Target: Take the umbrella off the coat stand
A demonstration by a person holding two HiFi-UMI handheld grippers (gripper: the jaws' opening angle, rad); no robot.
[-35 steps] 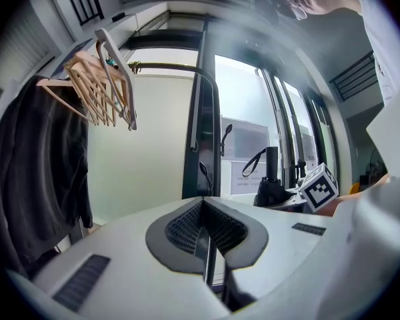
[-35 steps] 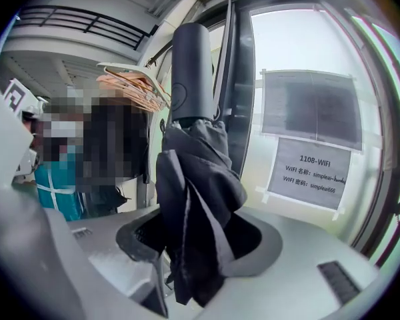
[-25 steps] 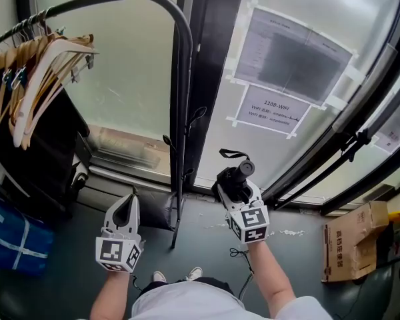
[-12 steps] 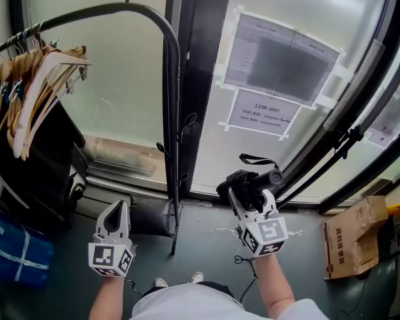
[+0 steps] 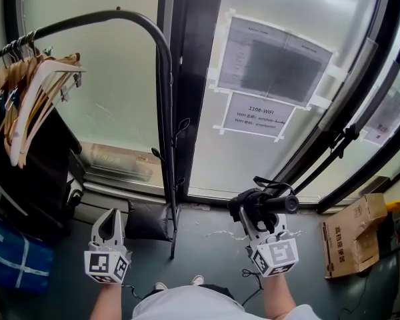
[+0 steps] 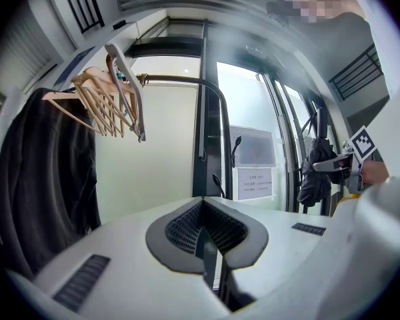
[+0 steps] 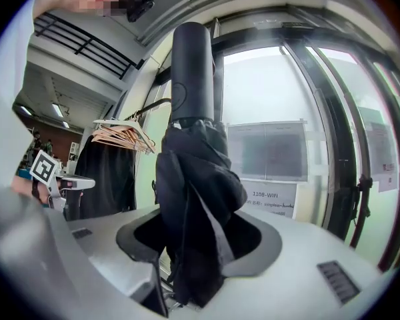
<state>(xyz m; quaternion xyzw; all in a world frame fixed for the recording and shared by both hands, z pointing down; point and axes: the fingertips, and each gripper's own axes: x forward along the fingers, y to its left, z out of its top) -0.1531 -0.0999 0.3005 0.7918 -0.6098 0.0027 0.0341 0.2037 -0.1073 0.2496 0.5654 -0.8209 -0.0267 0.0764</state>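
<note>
Several hangers (image 5: 33, 92) by coat stand (image 5: 163, 112), umbrella (image 5: 250, 209) apart

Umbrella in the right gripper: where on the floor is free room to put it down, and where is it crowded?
Free: the grey floor between the stand pole and the umbrella, and from there to the cardboard box. Crowded: left of the pole, with a dark bag, hanging coats and a blue bag.

1. The right claw (image 5: 255, 213) grips a folded black umbrella (image 5: 263, 202).
2. The coat stand (image 5: 167, 132) rises to its left, clear of the umbrella.
3. The left claw (image 5: 110, 224) hangs left of the stand.
4. A cardboard box (image 5: 350, 240) sits right of the right claw.
</note>
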